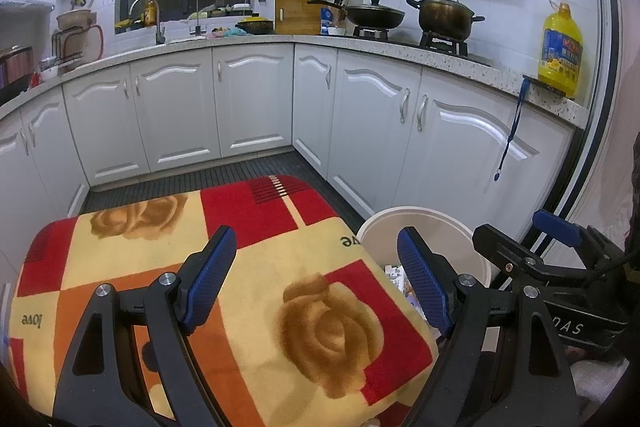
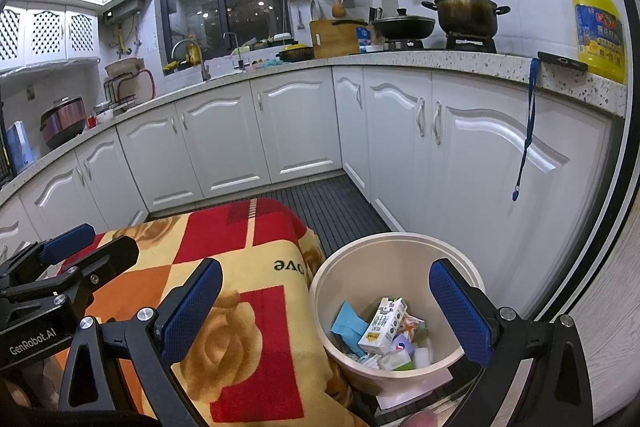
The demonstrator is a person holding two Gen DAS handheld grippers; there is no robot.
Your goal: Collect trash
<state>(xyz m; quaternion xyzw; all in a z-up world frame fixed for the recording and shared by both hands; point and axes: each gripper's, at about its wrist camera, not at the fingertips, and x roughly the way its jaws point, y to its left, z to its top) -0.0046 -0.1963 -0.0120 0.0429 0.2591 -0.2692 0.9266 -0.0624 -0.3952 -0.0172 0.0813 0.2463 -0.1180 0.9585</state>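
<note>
- The left gripper point(image 1: 316, 279) hangs with its blue pads spread wide and nothing between them, above the right edge of a rose-patterned blanket point(image 1: 248, 307).
- The right gripper point(image 2: 326, 311) is likewise wide apart and empty, held over the near rim of the cream bin point(image 2: 344, 259).
- The bin stands on the floor just beside the blanket's right edge, in front of the white cabinets point(image 2: 472, 147).
- Inside it lies the trash: a white carton point(image 2: 382, 327), a blue wrapper point(image 2: 348, 323) and small packets.
- On the counter's right end stand a yellow oil bottle point(image 2: 598, 31) and a dark phone point(image 2: 562, 61) at the edge, its blue strap point(image 2: 528, 123) hanging down the cabinet front.
</note>
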